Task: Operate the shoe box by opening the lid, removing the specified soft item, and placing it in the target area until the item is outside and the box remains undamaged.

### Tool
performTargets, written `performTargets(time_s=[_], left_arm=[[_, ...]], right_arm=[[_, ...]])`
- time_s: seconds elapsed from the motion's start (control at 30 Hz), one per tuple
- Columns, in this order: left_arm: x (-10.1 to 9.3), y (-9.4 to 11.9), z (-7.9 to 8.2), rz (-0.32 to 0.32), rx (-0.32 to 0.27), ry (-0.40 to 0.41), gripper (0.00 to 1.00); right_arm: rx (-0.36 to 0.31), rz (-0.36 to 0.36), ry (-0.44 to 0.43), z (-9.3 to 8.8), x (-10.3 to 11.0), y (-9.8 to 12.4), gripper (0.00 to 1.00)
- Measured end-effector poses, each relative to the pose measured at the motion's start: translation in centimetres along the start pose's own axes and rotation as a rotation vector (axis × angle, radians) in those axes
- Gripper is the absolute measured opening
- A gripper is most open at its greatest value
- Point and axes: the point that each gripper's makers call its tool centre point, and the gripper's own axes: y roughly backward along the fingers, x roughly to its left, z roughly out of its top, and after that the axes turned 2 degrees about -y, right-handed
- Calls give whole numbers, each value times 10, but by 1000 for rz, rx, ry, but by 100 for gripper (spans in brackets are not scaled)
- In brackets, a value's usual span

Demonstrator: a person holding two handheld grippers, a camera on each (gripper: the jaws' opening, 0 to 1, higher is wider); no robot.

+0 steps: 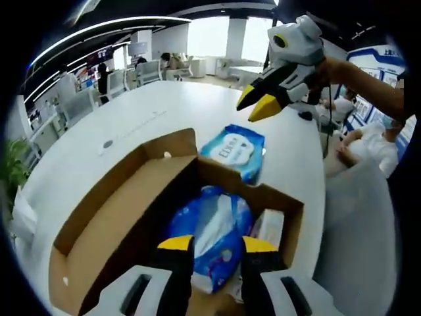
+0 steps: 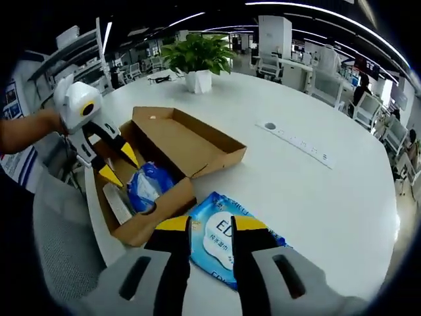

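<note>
The shoe box (image 2: pixel 164 164) sits at centre left of the right gripper view with its lid (image 2: pixel 187 138) already folded back flat on the white table (image 2: pixel 309 197), so the opening step reads as complete and no tear or crush shows on the cardboard. One soft item, a blue-and-white wipes pack (image 2: pixel 227 240), lies on the table just beside the near box wall at lower centre of that view; it shows again at upper centre of the left gripper view, beyond the box's far edge. This suggests a removal has been made. A second soft pack, a blue plastic-wrapped bundle (image 1: pixel 214 234), remains inside the box, beside a pale flat item (image 1: pixel 268 227). The left gripper (image 1: pixel 217 245) stands over the box with its jaws parted on either side of the bundle, not visibly clamped. The right gripper (image 2: pixel 210 225) hovers above the wipes pack, jaws apart and holding nothing. Which item is the specified one, and where the target area lies, cannot be told; if the bundle is required, lifting and placing remain
</note>
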Motion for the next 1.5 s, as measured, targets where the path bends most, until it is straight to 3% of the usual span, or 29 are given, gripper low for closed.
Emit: performTargets(time_s=[0.67,0.83,1.03,1.23,1.5], left_arm=[[-7,-26,-1,-92,70,-109,22],[-10,-32,-3,-115,90,-135,17],[-11,-37,-15,-133,134,-168,14],[-9,-37,-16,-132,133,-180,3],[-12,-36,-17,-137,125,-196,0]], right_arm=[[14,88,112,14,40,-20,18],[10,108,137,18,49,-25,18],[3,145,166,23,60,-38,17],[6,171,206,26,67,-56,17],[29,191,262,27,78,-81,17]])
